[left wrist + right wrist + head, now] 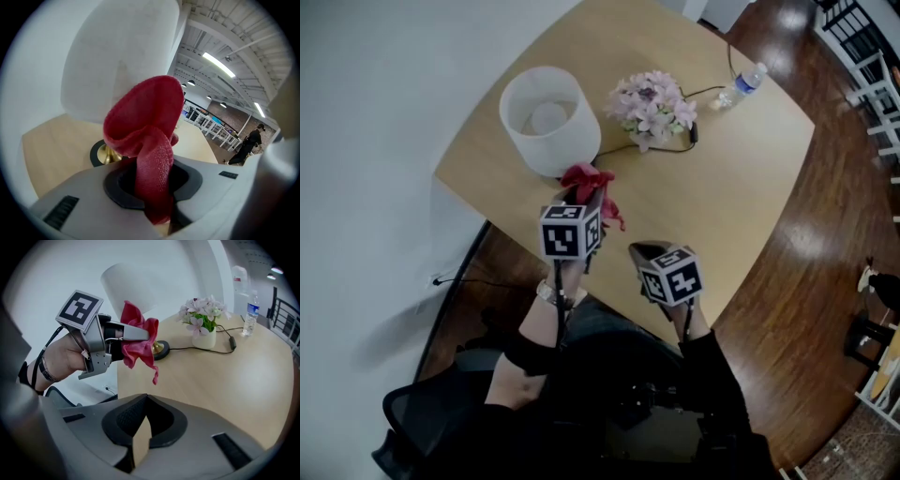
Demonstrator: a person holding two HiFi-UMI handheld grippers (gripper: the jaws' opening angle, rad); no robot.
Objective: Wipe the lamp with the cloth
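Right now the left gripper (152, 190) pinches a red cloth (150, 117). A strip of the fabric runs down between its two fingers, and the rest balloons out in a loose fold just past the fingertips. Directly beyond that fold stands the lamp (117, 47). Its white shade fills the space ahead of and above the fingers, very near the cloth, though whether fabric and shade touch cannot be told. The lamp's brass foot on a dark round base (104, 152) sits lower, ahead of the fingertips and a little to their left, on the pale wooden table (750, 187). A loose tail of the cloth dangles below the left fingers.

The right gripper (140, 439) has its fingers pressed together, tip against tip. It hangs over the table's near edge, beside the left gripper and well back from the lamp. Ahead of its fingers and to their right stands a small pot of pink-and-white flowers (202, 317). A black cable (180, 349) runs past the pot from the round base, and a water bottle (251, 312) stands farther off.
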